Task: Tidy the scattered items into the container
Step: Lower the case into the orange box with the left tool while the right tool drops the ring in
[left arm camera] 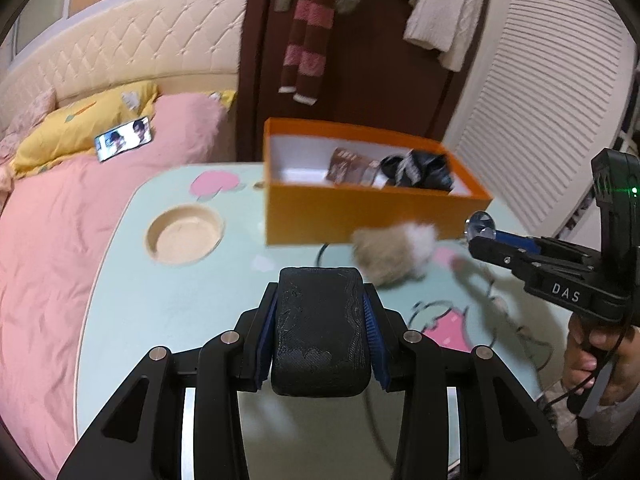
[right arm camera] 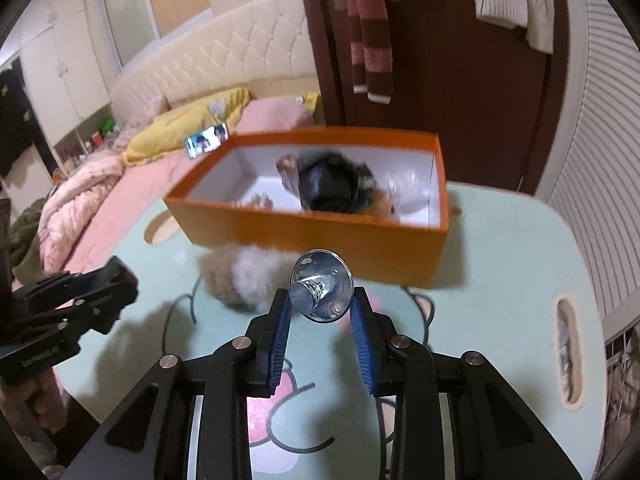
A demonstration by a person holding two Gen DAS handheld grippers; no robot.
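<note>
Left gripper point(left arm camera: 320, 320) clamps a black case point(left arm camera: 320, 332); right gripper point(right arm camera: 322, 312) clamps a shiny cup point(right arm camera: 322, 292), both before the orange box point(right arm camera: 312, 236).

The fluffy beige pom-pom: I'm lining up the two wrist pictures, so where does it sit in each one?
Left wrist view: the fluffy beige pom-pom lies right of centre on the table, just in front of the orange box.
Right wrist view: the pom-pom lies left of centre, again before the box, behind the right gripper.
Shared landmark: the orange box.
</note>
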